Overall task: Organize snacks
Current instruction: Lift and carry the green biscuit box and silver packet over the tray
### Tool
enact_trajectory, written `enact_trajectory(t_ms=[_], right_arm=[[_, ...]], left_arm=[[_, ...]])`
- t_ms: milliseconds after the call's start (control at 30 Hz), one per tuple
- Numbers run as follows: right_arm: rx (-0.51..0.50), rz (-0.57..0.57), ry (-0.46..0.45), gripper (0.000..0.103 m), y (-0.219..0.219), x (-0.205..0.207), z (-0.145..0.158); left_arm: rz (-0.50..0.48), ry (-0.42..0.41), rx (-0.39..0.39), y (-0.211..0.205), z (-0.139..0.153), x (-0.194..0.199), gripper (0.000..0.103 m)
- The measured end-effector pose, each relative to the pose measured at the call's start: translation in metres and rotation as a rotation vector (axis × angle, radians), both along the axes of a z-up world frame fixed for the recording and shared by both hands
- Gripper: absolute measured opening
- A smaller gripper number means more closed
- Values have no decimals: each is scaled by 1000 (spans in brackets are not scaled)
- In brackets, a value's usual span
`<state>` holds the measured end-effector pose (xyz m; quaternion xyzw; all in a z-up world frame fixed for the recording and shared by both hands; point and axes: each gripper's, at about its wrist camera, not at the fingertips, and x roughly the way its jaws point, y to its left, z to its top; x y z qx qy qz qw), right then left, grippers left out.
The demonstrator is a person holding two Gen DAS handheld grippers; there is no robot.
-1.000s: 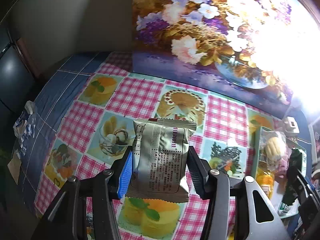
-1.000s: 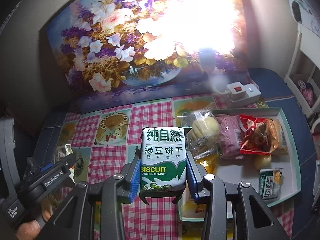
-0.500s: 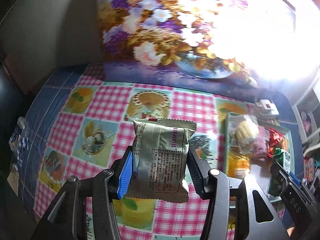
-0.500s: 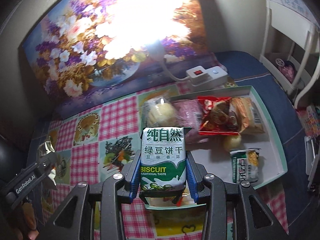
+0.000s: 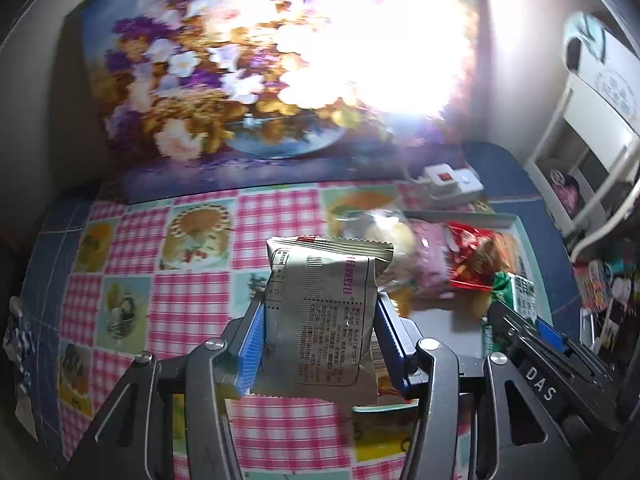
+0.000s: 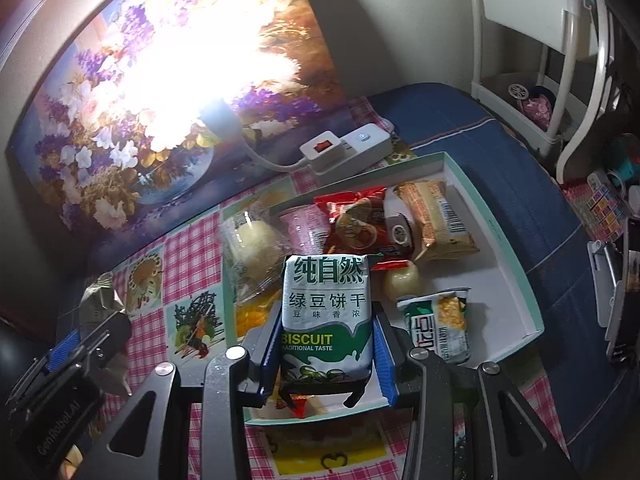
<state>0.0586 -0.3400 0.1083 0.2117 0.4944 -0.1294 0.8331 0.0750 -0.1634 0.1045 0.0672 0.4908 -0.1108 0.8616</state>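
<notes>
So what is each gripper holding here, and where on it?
Left gripper: silver snack packet, clamped by its side edges. Right gripper: green biscuit pack, also by its sides.

Table and what lies on it

A checkered tablecloth (image 6: 192, 252) covers the table, bearing a snack-filled tray (image 6: 516, 276) and a white power strip (image 6: 346, 148) behind it.

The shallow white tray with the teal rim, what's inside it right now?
In the white tray with the teal rim: a red crinkly packet, an orange wrapped biscuit pack, a pink packet, a green-and-white snack pack. The held green-and-white biscuit packet hides the near middle.
</notes>
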Motion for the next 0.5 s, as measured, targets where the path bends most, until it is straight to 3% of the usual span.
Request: enact_trajectory(t_ms=[500], right_arm=[[50, -44, 93, 43, -32, -5, -35]], left_arm=[[-61, 100, -21, -40, -32, -1, 54]])
